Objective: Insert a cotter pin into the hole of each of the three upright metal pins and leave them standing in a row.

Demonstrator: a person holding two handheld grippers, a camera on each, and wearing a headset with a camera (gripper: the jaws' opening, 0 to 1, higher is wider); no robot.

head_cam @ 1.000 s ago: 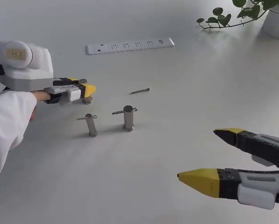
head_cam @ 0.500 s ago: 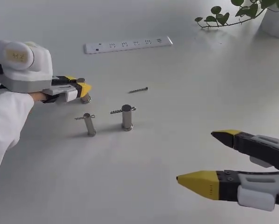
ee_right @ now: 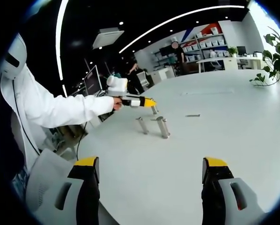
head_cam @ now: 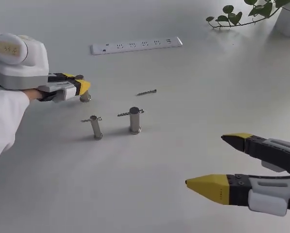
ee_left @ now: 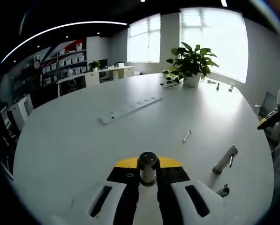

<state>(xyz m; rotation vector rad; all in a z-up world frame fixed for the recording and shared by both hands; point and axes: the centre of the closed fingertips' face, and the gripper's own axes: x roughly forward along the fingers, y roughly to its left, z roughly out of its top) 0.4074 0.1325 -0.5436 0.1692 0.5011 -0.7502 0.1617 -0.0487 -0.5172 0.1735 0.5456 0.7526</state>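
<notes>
A short upright silver metal pin (head_cam: 85, 97) stands at the left of the white tabletop (head_cam: 149, 194), its base on the surface. The left gripper (head_cam: 81, 86) holds it near the top, its yellow-tipped jaws drawn narrow around it. In the left gripper view the pin's round top shows between the two closed-in jaws.

Two more upright silver pins stand nearer the person, close to each other. The slimmer pin (head_cam: 95, 127) is on the left and the thicker pin (head_cam: 134, 120) on the right. A thin wire cotter pin (head_cam: 90, 119) passes through the top of the slimmer pin, and a second wire cotter pin (head_cam: 130, 113) through the top of the thicker one.

A loose cotter pin (head_cam: 146, 92) lies flat on the table beyond the thicker pin, apart from it. Farther back lies a long white power strip (head_cam: 136, 45), and a green leafy plant (head_cam: 242, 12) sits at the far right corner.

The right gripper (head_cam: 206, 160) hovers low at the right, well apart from the pins. Its black, yellow-tipped jaws are spread wide and empty. In the right gripper view a white sleeve (ee_right: 60, 108) reaches to the left gripper.
</notes>
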